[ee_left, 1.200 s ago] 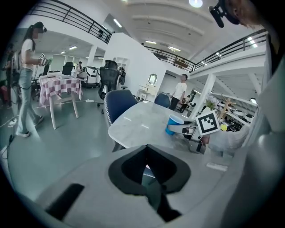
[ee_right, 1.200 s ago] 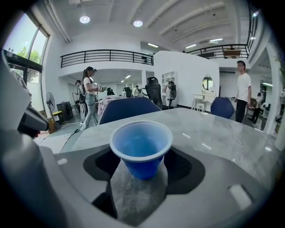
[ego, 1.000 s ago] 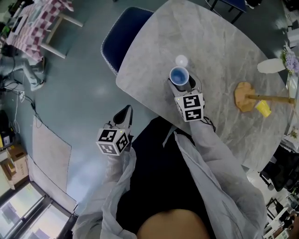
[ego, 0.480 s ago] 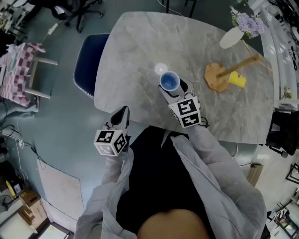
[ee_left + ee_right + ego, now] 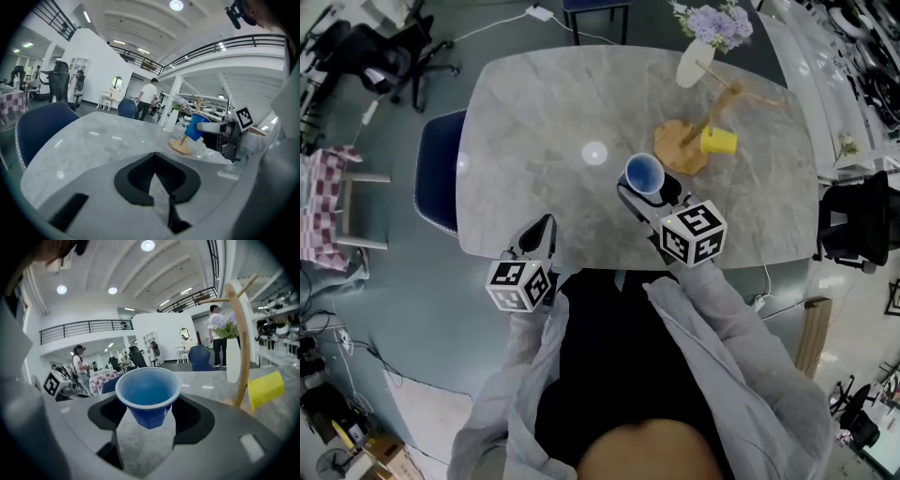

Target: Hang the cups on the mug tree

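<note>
My right gripper is shut on a blue cup, held upright above the grey marble table. The right gripper view shows the cup clamped between both jaws. Just beyond it to the right stands the wooden mug tree, leaning, with a yellow cup on one peg. That view has the tree's post and the yellow cup close on the right. My left gripper hangs at the table's near edge, shut and empty. From its view the blue cup overlaps the tree.
A white vase with purple flowers stands behind the mug tree at the far edge. A blue chair is tucked at the table's left side. People and office furniture fill the room beyond.
The right gripper has carried the blue cup up and closer to the mug tree. The left gripper has come from over the floor to the table's near edge. The head view has swung round.
</note>
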Demonstrator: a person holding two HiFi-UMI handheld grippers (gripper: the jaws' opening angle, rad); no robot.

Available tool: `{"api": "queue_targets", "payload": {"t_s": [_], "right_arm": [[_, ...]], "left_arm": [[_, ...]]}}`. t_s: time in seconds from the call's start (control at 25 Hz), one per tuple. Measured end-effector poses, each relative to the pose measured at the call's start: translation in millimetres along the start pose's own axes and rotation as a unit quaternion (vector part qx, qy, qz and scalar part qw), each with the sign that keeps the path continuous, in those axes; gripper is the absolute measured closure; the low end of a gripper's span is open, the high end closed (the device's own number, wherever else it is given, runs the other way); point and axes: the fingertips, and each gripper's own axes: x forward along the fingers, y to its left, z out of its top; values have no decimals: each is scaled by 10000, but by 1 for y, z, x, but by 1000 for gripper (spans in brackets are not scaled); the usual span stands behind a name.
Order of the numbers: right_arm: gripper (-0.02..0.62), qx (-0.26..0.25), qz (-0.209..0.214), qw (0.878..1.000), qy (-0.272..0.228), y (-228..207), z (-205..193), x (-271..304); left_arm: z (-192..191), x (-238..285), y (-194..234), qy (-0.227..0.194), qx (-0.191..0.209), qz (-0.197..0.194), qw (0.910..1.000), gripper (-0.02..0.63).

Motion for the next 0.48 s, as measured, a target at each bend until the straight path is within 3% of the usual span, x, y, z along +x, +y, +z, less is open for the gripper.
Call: {"api": "queue_targets", "payload": {"t_s": [0.12,0.32,0.48], "right_arm": [[284,371,308,9988,-72,-10,10,-24],[284,466,443,9979,-43,-30,20,-56],[285,1065,911,9901,45,-40,26,-74]], "left_arm": [[5,19,-23,40,58,-129,9999,598],[11,51,-57,111,197,-380,9990,598],[16,74,-83,155,274,-496,9983,598]]}}
